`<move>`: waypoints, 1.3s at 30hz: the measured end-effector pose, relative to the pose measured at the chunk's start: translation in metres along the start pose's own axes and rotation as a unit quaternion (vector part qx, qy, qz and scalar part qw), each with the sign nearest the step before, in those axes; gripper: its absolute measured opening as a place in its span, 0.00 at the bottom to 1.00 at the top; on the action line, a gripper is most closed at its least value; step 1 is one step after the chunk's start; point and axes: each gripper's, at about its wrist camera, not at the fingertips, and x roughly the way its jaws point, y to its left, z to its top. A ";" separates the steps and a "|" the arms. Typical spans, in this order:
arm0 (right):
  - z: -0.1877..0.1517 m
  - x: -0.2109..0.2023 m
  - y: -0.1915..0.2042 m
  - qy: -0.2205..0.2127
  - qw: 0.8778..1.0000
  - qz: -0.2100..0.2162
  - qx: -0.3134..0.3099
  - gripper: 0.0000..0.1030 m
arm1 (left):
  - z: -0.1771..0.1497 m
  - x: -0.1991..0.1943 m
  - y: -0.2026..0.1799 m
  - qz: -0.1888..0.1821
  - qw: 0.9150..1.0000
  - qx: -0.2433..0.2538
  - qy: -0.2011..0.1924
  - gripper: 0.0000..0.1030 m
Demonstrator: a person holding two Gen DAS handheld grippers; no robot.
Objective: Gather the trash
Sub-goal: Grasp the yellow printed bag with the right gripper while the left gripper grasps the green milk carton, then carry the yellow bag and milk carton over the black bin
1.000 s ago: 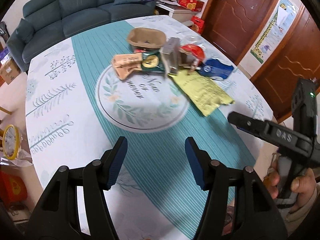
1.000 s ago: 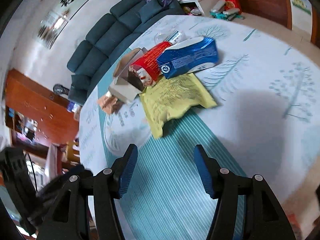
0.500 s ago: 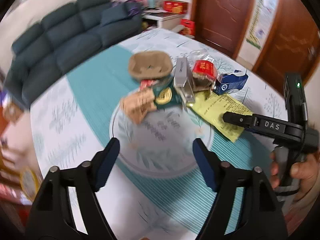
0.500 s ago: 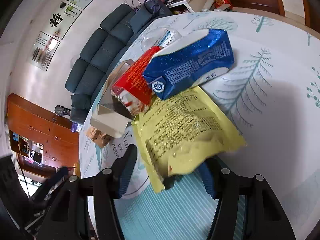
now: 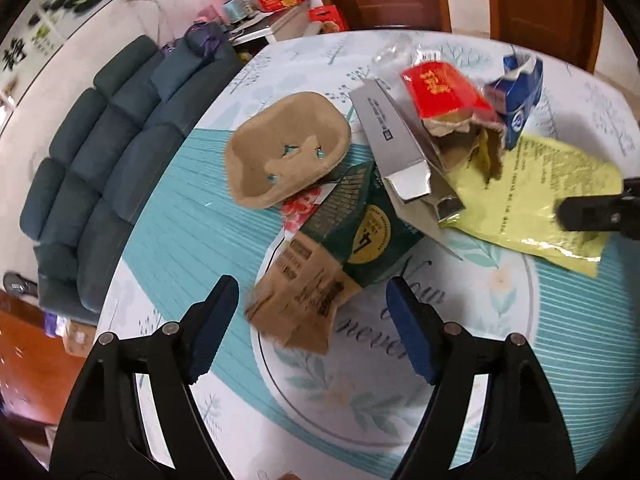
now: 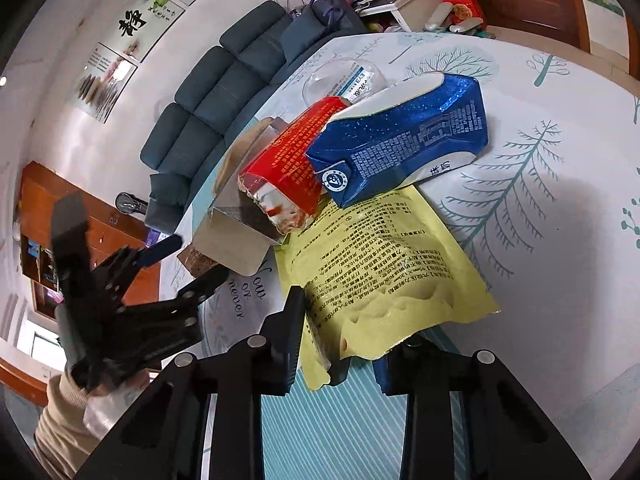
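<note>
A heap of trash lies on the round table: a brown crumpled paper bag (image 5: 304, 300), a green packet (image 5: 368, 224), a pulp tray (image 5: 284, 152), a silver box (image 5: 392, 136), a red pack (image 6: 292, 160), a blue carton (image 6: 404, 140) and a yellow pouch (image 6: 380, 272). My left gripper (image 5: 312, 292) hovers open over the brown bag, its fingers to either side and clear of it. My right gripper (image 6: 340, 340) is closing on the yellow pouch's near corner. One pad touches the pouch's edge; the other is under it. One right finger (image 5: 588, 214) shows over the yellow pouch (image 5: 536, 188).
A clear plastic bottle (image 6: 340, 76) lies behind the heap. A dark blue sofa (image 5: 100, 140) stands beyond the table's far edge, with a white side table (image 6: 404, 4) holding boxes beside it. A hand (image 6: 72, 400) holds the left gripper (image 6: 188, 264) at the table's left.
My left gripper swung in close over the heap, rolled and spread wider. My right gripper slid up to the yellow pouch and its jaws narrowed around the near corner.
</note>
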 end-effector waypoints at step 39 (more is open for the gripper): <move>-0.138 -0.212 -0.027 -0.022 0.998 0.049 -0.042 0.03 | -0.106 -0.160 -0.108 -0.191 0.963 -0.178 0.065 0.39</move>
